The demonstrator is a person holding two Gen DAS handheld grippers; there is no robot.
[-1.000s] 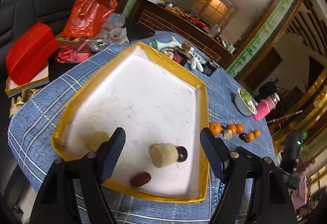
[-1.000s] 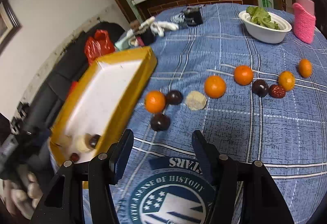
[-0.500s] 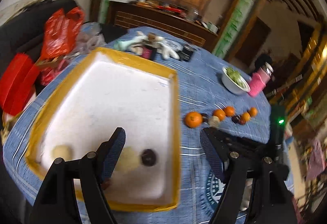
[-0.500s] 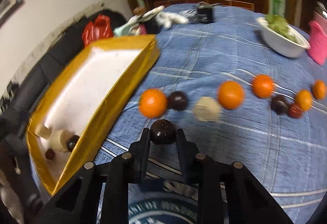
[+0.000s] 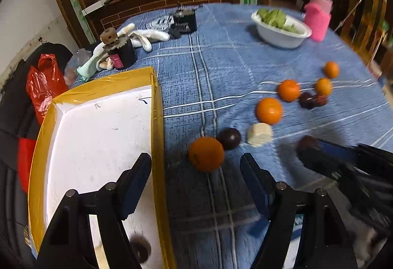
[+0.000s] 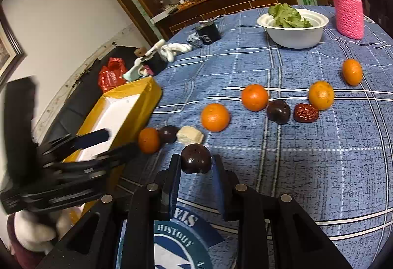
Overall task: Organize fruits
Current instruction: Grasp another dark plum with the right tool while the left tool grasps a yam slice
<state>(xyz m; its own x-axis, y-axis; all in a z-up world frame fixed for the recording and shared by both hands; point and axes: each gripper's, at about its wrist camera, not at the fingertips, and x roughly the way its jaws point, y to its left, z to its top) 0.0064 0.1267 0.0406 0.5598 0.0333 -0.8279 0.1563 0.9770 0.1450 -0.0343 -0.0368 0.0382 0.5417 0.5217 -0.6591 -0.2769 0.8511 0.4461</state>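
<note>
My right gripper [image 6: 196, 165] is shut on a dark round fruit [image 6: 196, 161] just above the blue cloth; it also shows at the right of the left wrist view [image 5: 308, 146]. My left gripper [image 5: 196, 183] is open and empty, straddling the right wall of the yellow-rimmed white tray [image 5: 157, 136], with an orange [image 5: 206, 154] just ahead of it. A dark fruit [image 5: 229, 138], a pale chunk [image 5: 259, 134] and several more oranges [image 6: 215, 117] lie in a row on the cloth. One dark fruit [image 5: 140, 248] lies in the tray's near corner.
A white bowl of greens [image 6: 293, 25], a pink-sleeved bottle [image 6: 347, 11], a black box [image 5: 184, 21] and white gloves [image 5: 145, 35] sit at the table's far side. Red bags [image 5: 43, 87] lie beyond the tray. A dark date [image 6: 305, 113] lies among the oranges.
My right gripper has closed on the dark fruit and holds it off the cloth. My left gripper has swung right, from over the tray to its right wall, facing the row of fruit.
</note>
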